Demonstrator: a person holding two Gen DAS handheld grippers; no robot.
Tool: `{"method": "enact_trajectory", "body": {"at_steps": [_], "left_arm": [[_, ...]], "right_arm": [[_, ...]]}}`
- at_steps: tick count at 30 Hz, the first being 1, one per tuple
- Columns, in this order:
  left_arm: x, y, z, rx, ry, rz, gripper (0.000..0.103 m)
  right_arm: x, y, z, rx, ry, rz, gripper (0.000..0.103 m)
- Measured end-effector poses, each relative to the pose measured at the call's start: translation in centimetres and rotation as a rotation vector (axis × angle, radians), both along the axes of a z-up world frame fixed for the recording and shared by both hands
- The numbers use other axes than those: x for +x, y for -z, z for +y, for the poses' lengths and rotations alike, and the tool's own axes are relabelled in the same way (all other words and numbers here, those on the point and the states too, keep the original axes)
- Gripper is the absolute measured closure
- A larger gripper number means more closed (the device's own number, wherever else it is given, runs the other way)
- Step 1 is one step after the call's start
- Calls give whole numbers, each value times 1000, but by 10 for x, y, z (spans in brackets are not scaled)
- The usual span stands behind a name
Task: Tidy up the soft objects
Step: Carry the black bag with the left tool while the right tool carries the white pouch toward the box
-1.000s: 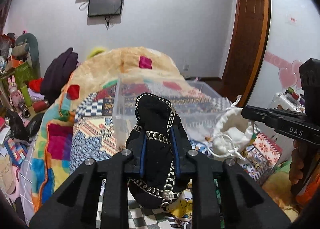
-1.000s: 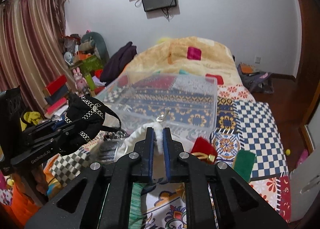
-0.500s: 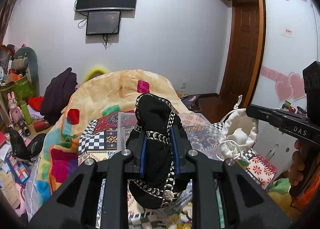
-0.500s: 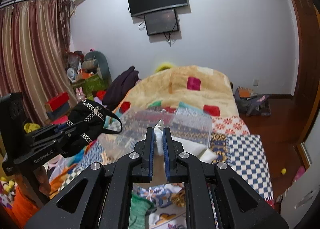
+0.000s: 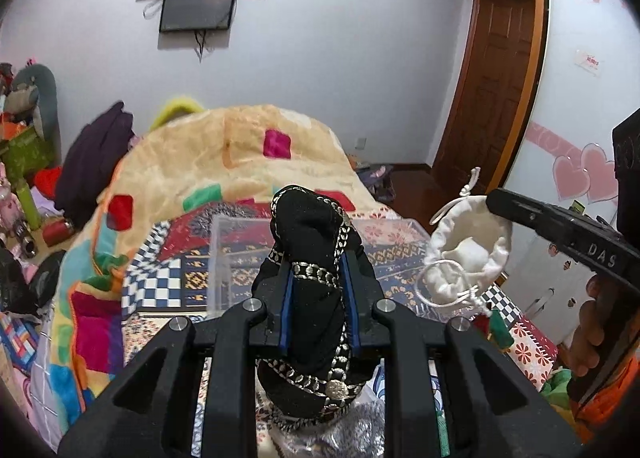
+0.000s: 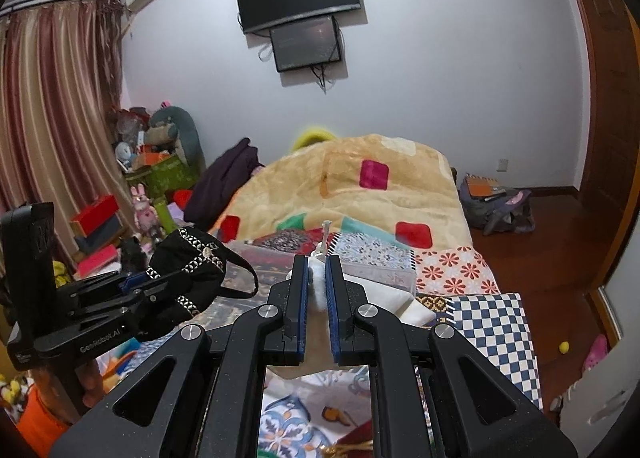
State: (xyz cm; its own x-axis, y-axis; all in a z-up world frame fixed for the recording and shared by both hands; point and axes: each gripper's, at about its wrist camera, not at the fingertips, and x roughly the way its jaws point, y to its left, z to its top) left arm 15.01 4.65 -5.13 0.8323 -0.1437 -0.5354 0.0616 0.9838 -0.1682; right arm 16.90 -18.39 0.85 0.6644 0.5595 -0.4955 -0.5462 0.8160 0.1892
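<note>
Here the left gripper (image 5: 316, 298) has its jaws clenched on a black fabric pouch with silver braid trim (image 5: 310, 258), and the right gripper (image 6: 316, 290) pinches the rim of a white drawstring cloth bag (image 5: 468, 250); both hang in the air above the clear plastic storage box (image 5: 248, 258) on the patchwork bed quilt (image 5: 160, 282). To do this well, I would bring each pouch over the box opening, lower it inside, then release. Legible writing: "DAS" on the right gripper, "GenRobot.AI" on the left.
</note>
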Motion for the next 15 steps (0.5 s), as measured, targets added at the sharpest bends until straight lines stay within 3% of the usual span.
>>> {"method": "enact_trajectory", "body": {"at_steps": [9,15], "left_arm": [[36,24,-16,54,21,93,82],[49,38,-25,90,36,142,82]], "right_arm": [[26,40,19,-118,-9,114,95],[26,49,24,-165,-38,154,95]]}}
